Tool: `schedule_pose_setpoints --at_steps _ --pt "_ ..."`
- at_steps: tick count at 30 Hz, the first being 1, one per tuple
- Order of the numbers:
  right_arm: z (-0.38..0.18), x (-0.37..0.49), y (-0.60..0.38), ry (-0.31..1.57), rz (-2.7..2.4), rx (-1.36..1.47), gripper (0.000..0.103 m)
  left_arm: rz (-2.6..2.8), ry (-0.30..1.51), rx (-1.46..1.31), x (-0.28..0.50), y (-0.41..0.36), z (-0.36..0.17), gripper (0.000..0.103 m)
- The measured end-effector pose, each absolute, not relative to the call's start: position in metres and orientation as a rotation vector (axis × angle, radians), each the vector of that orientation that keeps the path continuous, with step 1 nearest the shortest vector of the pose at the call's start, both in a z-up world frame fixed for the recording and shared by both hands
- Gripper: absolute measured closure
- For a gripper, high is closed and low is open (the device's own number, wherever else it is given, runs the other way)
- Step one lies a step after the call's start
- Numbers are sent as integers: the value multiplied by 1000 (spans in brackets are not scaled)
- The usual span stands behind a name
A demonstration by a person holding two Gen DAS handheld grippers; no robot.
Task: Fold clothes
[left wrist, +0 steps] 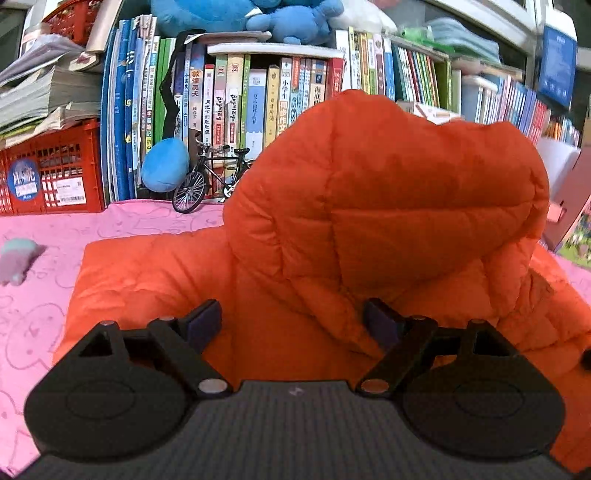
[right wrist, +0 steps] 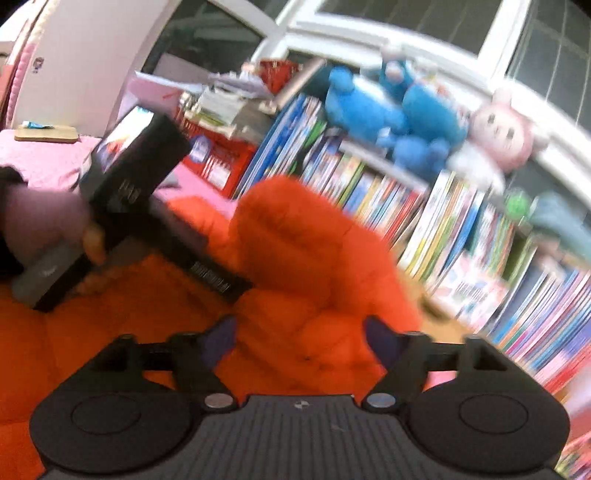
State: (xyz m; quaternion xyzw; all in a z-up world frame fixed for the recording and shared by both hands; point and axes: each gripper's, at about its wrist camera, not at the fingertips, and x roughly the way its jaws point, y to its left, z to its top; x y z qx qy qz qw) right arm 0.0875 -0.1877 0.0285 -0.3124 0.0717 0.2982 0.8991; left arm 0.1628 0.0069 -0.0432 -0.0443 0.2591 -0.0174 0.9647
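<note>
An orange puffer jacket (left wrist: 351, 221) lies on the pink sheet (left wrist: 33, 317), its hood standing up in the middle. My left gripper (left wrist: 293, 323) is open, its jaws wide apart just over the jacket below the hood. In the blurred right wrist view the same jacket (right wrist: 306, 251) fills the centre. My right gripper (right wrist: 299, 343) is open over the jacket near the hood. The left gripper's body, held by a hand, shows in the right wrist view (right wrist: 140, 206), resting over the jacket to the left.
A wall of books (left wrist: 240, 103) stands behind the jacket, with blue plush toys (left wrist: 258, 14) on top. A red crate (left wrist: 51, 173), a model bicycle (left wrist: 210, 177) and a blue egg-shaped toy (left wrist: 164, 164) sit at the sheet's far edge. A small plush (left wrist: 18, 258) lies left.
</note>
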Motion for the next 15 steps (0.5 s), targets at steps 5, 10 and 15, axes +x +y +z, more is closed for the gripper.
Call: schedule_pose_setpoints --at_steps 5,10,15 --pt "36 119 -152 57 594 -923 0 -80 461 -249 154 31 -40 16" --pt "40 169 -110 114 587 -1017 8 -6 347 -341 142 55 -30 16" --pt "47 215 -91 215 500 -978 82 3 350 -405 144 67 -30 16"
